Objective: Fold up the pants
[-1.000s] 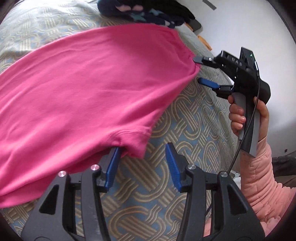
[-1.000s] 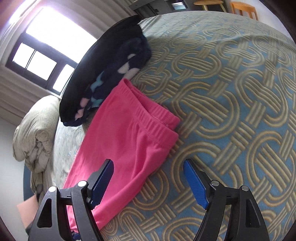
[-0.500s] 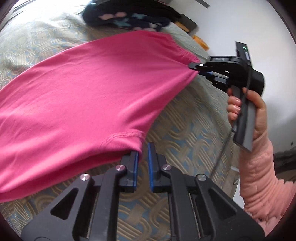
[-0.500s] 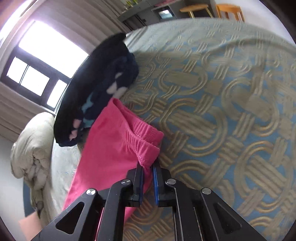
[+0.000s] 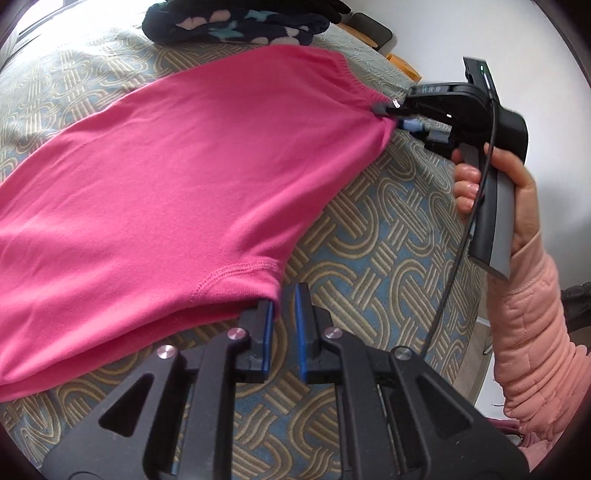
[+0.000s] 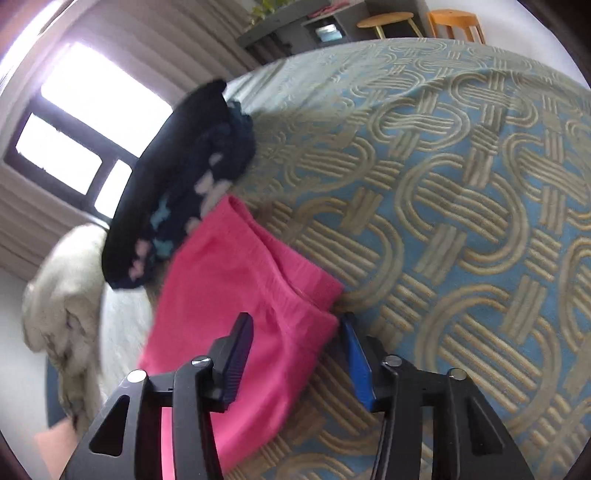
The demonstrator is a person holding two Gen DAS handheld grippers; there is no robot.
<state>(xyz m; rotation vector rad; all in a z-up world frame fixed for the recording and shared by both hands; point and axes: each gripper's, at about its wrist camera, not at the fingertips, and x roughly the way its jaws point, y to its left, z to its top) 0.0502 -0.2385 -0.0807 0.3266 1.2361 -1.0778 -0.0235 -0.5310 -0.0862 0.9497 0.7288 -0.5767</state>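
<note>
Early stage, I'd say. The pink pants [image 5: 166, 177] lie flat on the bed [image 5: 369, 258], apparently already doubled leg on leg, since the right wrist view shows two layers at the waistband [image 6: 280, 269]. No crosswise fold yet.

My left tongs [image 5: 284, 306] are nearly closed at the hem [image 5: 236, 273] corner and seem to pinch it. The hem edge sits slightly raised off the bed.

My right tongs [image 6: 295, 343] are opening, with the waistband corner between the jaws and the pads not clearly pressing it.

A dark patterned garment [image 5: 236, 22] lies just beyond the pants, touching or overlapping their far edge.

Left to do: regrip the waistband, bring the ends together, flatten.
</note>
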